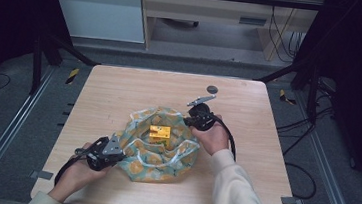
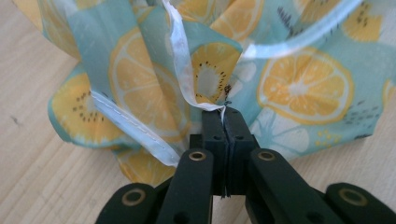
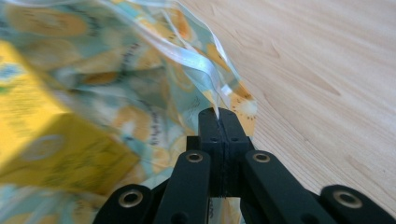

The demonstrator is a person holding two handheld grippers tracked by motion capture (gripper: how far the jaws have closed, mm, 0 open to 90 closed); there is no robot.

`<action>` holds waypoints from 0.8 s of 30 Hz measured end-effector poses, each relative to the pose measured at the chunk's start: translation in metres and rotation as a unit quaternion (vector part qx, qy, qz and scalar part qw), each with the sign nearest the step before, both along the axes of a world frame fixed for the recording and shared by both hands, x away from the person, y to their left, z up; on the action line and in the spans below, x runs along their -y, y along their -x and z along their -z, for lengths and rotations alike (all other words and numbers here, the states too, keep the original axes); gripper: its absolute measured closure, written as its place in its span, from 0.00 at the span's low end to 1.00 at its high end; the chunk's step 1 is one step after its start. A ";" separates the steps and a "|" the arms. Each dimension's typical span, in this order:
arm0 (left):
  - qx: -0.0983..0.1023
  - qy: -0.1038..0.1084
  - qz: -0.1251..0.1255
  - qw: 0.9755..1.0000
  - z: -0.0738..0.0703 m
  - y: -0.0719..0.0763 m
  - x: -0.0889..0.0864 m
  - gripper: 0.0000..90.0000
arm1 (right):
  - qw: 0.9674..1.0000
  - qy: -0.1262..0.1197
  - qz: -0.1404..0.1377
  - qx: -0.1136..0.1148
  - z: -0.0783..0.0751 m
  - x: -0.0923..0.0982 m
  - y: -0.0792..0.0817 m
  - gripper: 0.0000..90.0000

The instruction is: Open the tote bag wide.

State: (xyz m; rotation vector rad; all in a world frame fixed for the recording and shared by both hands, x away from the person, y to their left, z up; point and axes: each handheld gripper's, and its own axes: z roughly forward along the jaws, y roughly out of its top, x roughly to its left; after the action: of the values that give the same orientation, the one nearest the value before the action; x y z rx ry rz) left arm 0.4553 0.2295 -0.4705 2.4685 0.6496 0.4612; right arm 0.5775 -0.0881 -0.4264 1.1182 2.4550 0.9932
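Note:
A cloth bag [image 1: 159, 161] printed with lemon and kiwi slices on teal lies open in the middle of the wooden table [image 1: 115, 90]. A yellow box [image 1: 159, 132] sits inside it. At the bag's near left rim, my left gripper [image 1: 123, 152] is shut on the white-edged hem. In the left gripper view that hem [image 2: 184, 84] is pinched at the gripper's [image 2: 224, 112] tips. My right gripper [image 1: 190, 123] is shut on the far right rim. In the right gripper view the cloth [image 3: 205, 70] runs into the closed gripper [image 3: 218, 114], with the yellow box [image 3: 42, 140] blurred at left.
A small dark round disc [image 1: 212, 89] lies on the table beyond the right gripper. Bare wood surrounds the bag on all sides. Dark frame posts [image 1: 40, 58] stand off the table's far corners.

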 end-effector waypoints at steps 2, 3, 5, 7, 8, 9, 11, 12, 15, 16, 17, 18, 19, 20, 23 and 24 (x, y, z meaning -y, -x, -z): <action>-0.007 -0.003 -0.001 1.000 0.002 0.000 -0.002 0.99 | 1.000 0.011 0.002 -0.011 0.009 -0.001 -0.006 1.00; -0.009 -0.003 -0.003 1.000 0.004 -0.001 -0.002 0.99 | 1.000 0.014 0.005 -0.017 0.013 -0.001 -0.008 1.00; -0.015 -0.010 -0.002 1.000 0.006 -0.001 -0.003 0.99 | 0.999 0.013 0.014 -0.029 0.020 -0.001 -0.011 1.00; -0.019 -0.013 -0.001 1.000 0.007 -0.002 -0.004 0.99 | 0.999 0.017 0.018 -0.033 0.026 0.000 -0.014 1.00; -0.021 -0.015 -0.001 1.000 0.008 -0.002 -0.004 0.99 | 0.999 0.018 0.021 -0.035 0.028 0.001 -0.015 1.00; -0.022 -0.013 -0.003 1.000 0.008 -0.002 -0.005 0.99 | 0.999 0.020 0.022 -0.037 0.030 0.003 -0.017 1.00; -0.022 -0.017 -0.002 1.000 0.009 -0.002 -0.006 0.99 | 0.999 0.018 0.028 -0.041 0.033 0.005 -0.019 1.00; -0.022 -0.017 -0.002 1.000 0.009 -0.001 -0.006 0.99 | 0.999 0.019 0.029 -0.043 0.034 0.006 -0.020 1.00; -0.024 -0.018 -0.001 1.000 0.009 -0.001 -0.006 1.00 | 0.998 0.022 0.032 -0.046 0.037 0.008 -0.023 1.00; -0.025 -0.021 0.001 0.999 0.009 -0.001 -0.007 1.00 | 0.998 0.023 0.036 -0.049 0.038 0.008 -0.023 1.00; -0.025 -0.019 0.000 1.000 0.009 0.000 -0.006 1.00 | 0.998 0.024 0.035 -0.046 0.039 0.009 -0.024 1.00; -0.025 -0.019 0.000 1.000 0.009 0.000 -0.006 1.00 | 0.998 0.023 0.037 -0.047 0.040 0.008 -0.025 1.00; -0.024 -0.018 0.000 1.000 0.009 0.001 -0.006 1.00 | 0.998 0.024 0.037 -0.047 0.040 0.008 -0.025 1.00; -0.025 -0.017 0.001 1.000 0.010 0.002 -0.006 1.00 | 0.998 0.025 0.036 -0.048 0.041 0.008 -0.025 1.00; -0.026 -0.021 0.006 0.999 0.009 0.005 -0.006 1.00 | 0.998 0.028 0.035 -0.049 0.042 0.007 -0.025 1.00; -0.026 -0.024 0.009 0.999 0.009 0.006 -0.006 1.00 | 0.998 0.028 0.035 -0.048 0.042 0.008 -0.025 1.00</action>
State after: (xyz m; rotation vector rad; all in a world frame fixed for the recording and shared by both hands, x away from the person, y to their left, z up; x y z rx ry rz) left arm 0.4490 0.2354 -0.4791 2.5379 0.6429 0.4107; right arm 0.6022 -0.0957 -0.4684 1.2511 2.4829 0.8647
